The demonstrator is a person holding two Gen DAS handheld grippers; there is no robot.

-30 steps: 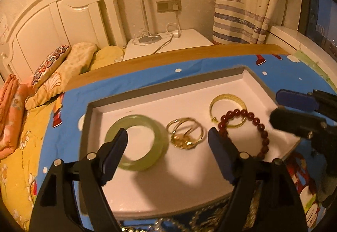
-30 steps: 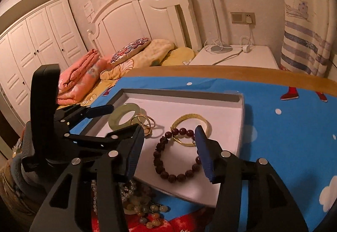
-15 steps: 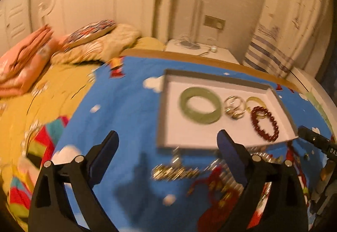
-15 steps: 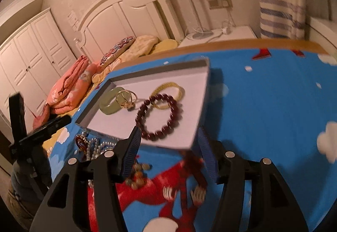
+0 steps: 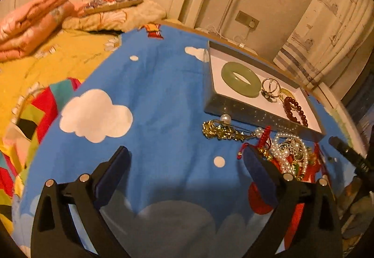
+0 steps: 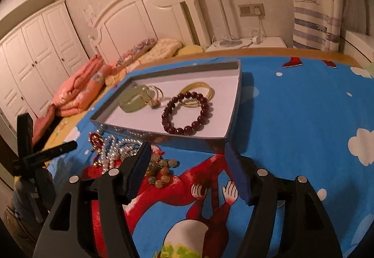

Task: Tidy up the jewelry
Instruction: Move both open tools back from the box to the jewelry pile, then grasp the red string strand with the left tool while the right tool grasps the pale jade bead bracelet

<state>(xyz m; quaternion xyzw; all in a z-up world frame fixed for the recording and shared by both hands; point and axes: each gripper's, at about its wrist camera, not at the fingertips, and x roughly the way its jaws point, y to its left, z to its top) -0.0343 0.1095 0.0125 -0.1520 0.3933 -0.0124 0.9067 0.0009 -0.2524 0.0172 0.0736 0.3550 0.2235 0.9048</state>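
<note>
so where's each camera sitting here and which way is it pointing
Left wrist: on the left hand-held gripper, open, low over the blue cloth, looking toward the headboard; tray off to its right; its own two fingers show.
Right wrist: on the right hand-held gripper, open, facing the tray straight ahead; its own fingers show, and the left hand-held gripper at the left edge.
Shared: the tray with the jade bangle and red bead bracelet, and the loose jewelry pile in front of the tray.

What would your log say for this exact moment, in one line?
left gripper: open, empty | right gripper: open, empty | tray: four pieces | jewelry pile: unsorted on cloth
</note>
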